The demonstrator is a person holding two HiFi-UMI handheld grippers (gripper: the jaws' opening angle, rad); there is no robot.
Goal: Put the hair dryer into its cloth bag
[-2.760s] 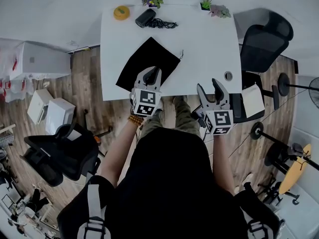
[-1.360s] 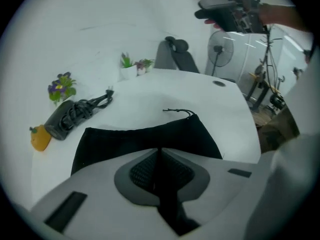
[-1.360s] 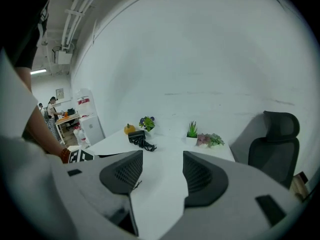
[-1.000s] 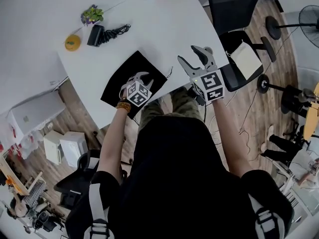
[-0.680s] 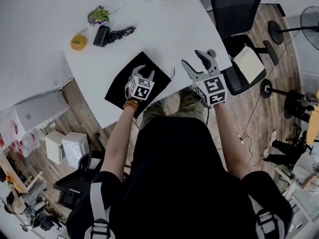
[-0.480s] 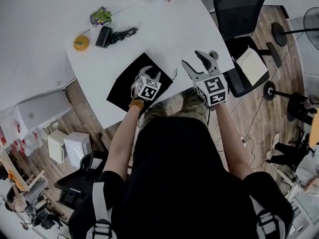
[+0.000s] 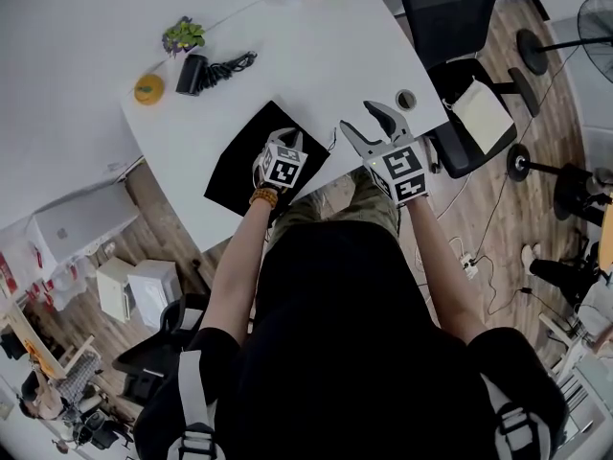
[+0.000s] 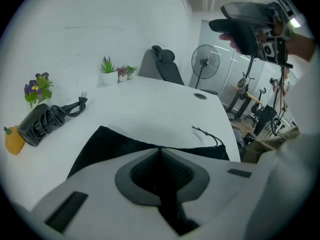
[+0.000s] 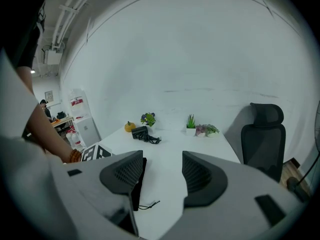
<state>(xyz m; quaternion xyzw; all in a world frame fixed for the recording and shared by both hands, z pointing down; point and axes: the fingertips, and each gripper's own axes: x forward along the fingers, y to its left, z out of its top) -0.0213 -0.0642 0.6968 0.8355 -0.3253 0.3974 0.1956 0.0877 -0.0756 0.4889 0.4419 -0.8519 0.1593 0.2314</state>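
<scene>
The left gripper [image 7: 291, 142] had just closed its fingers, pinching the cloth bag [image 7: 244, 156] at its near edge, likely to anchor it. The right gripper [image 7: 369, 123] hung beside, fingers spread, empty.

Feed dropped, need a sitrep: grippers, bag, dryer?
Left hand-held gripper jaws just closed on cloth bag, near edge. Right hand-held gripper open, empty. Hair dryer far across table, untouched. Nothing between them.

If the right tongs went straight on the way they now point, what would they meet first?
Most likely the bare white table top, just beside the black cloth bag and its drawstring. The right tongs stand open and tilted down, with nothing between them. Depth is hard to judge.
</scene>
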